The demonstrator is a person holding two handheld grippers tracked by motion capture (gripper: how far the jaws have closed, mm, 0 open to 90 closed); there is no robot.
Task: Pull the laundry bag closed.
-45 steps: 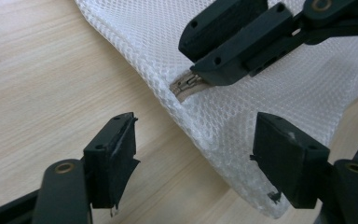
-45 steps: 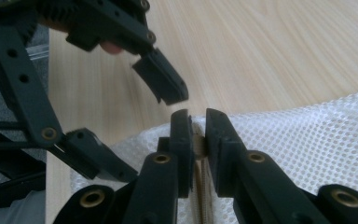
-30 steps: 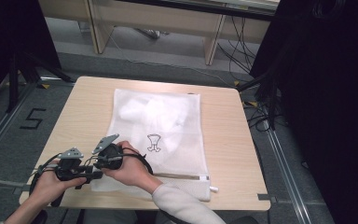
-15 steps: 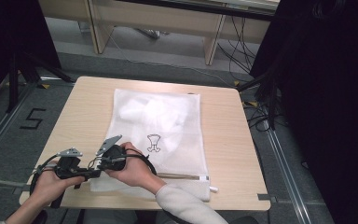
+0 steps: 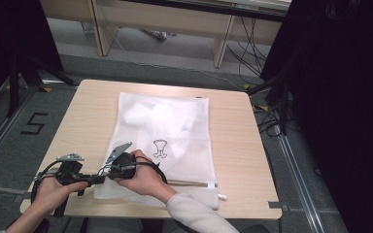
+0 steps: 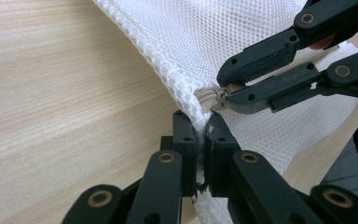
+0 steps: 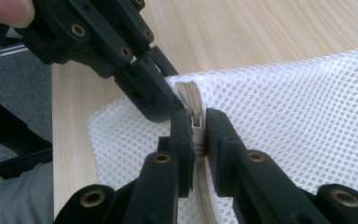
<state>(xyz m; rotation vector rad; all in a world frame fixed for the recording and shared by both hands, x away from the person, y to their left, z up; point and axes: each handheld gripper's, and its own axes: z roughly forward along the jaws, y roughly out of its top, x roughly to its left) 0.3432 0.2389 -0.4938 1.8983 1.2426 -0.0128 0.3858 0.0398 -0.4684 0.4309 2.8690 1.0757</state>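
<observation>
A white mesh laundry bag [image 5: 175, 126] with a small printed emblem lies flat on the wooden table [image 5: 87, 111], holding something white. Its zipper [image 5: 194, 183] runs along the near edge. At the bag's near left corner both grippers meet. My left gripper [image 6: 198, 122] has just been closing and now pinches the mesh corner [image 6: 205, 37] between its pads. My right gripper [image 7: 196, 119] is shut on the zipper pull [image 7: 197, 122] at the tape's end. In the high view the left gripper [image 5: 99, 178] points right and the right gripper [image 5: 108, 171] points left, tip to tip.
The table's near edge runs just below both hands, and its left edge is close to the left hand. Grey floor with a "5" marking [image 5: 33, 124] lies to the left. Cables [image 5: 272, 121] and dark curtains stand to the right, and pale cabinets [image 5: 160, 24] at the back.
The left gripper's jaws have closed on the bag's corner. Both hands have drifted slightly toward the near left, otherwise staying put.
</observation>
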